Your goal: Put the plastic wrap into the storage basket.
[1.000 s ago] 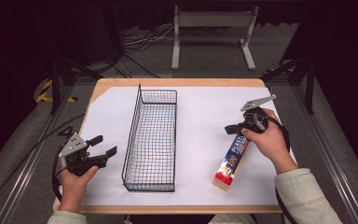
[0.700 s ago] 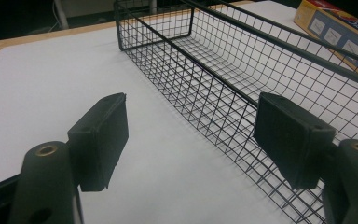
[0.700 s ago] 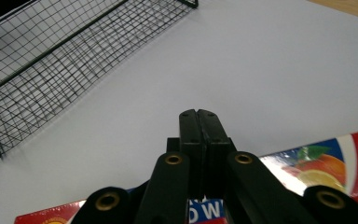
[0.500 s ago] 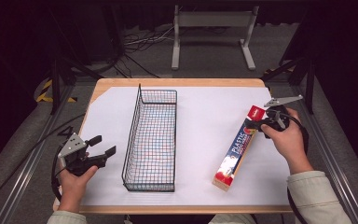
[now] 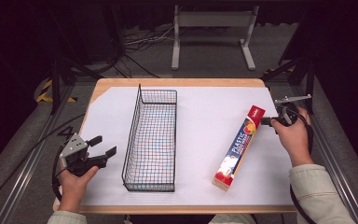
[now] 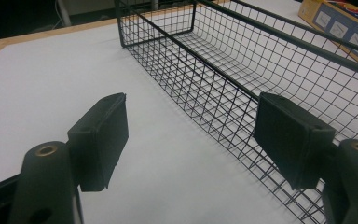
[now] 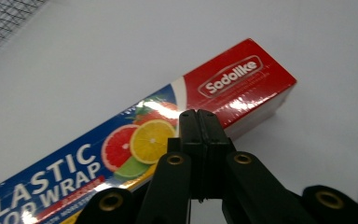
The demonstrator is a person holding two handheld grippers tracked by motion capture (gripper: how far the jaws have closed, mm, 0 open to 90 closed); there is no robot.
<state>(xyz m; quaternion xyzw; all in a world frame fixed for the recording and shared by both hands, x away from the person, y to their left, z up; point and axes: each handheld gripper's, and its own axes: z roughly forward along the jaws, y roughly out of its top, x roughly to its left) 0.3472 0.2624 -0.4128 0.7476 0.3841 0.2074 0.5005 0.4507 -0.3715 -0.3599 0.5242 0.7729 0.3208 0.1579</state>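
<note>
A long plastic wrap box [image 5: 240, 147] lies slanted on the white sheet, right of the middle, with its red end [image 7: 242, 79] farthest from me. My right gripper [image 5: 264, 121] is shut with nothing in it. Its closed tips [image 7: 199, 114] sit at the box's right side near the red end; whether they touch it I cannot tell. A black wire basket [image 5: 131, 135] stands lengthwise left of centre with nothing in it. My left gripper [image 5: 103, 145] rests open at the near left, pointing at the basket's near wall [image 6: 242, 51], and its jaws [image 6: 193, 126] stand wide apart.
A white sheet [image 5: 200, 107] covers the wooden table [image 5: 177, 82]. The right hand is close to the table's right edge. A metal stand [image 5: 212, 21] and cables lie on the floor beyond the far edge.
The right hand has moved right, from over the box's far part to its right side, uncovering the red end. The box, the basket and the left gripper have kept still.
</note>
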